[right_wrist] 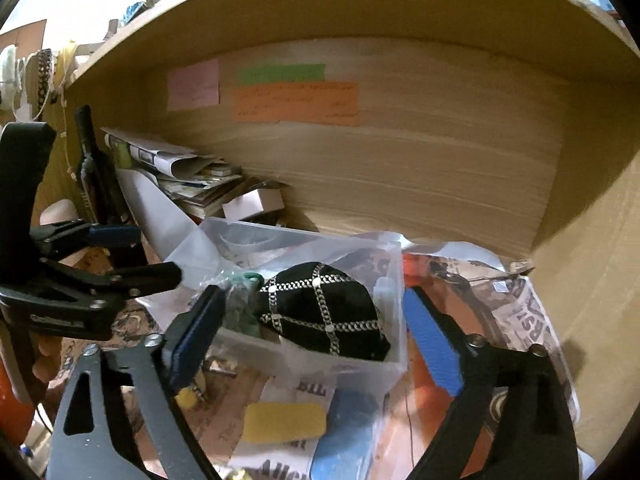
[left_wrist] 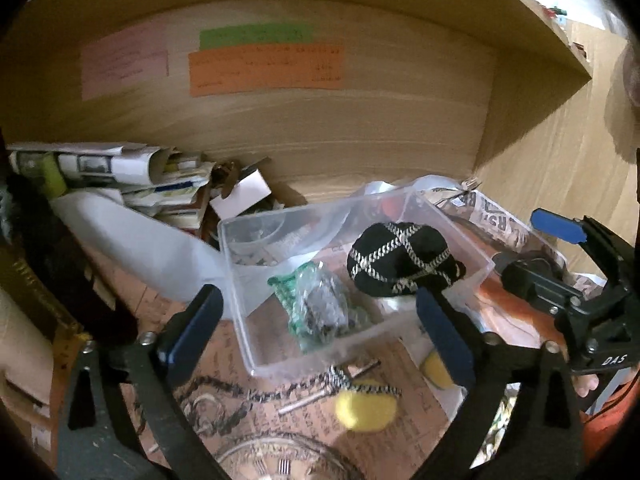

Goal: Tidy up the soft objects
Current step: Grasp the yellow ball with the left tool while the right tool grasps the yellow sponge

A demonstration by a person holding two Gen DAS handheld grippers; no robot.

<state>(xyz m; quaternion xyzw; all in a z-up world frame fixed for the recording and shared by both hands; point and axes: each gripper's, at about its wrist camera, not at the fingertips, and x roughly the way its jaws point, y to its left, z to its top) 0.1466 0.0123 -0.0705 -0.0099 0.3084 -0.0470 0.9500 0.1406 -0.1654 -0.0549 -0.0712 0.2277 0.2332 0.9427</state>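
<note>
The left gripper (left_wrist: 320, 320) gapes wide, holding nothing, before a clear plastic bin (left_wrist: 256, 320). Inside lie a green crinkled packet (left_wrist: 316, 304) and, rightward, a soft black cap (left_wrist: 402, 260) crossed by silver chain lines. The right gripper (right_wrist: 316, 340), equally wide and empty, frames that cap; only its view shows a yellow sponge (right_wrist: 284, 422).

Wooden shelf alcove (right_wrist: 440, 168), coloured notes (left_wrist: 266, 70) taped on, writing illegible.
</note>
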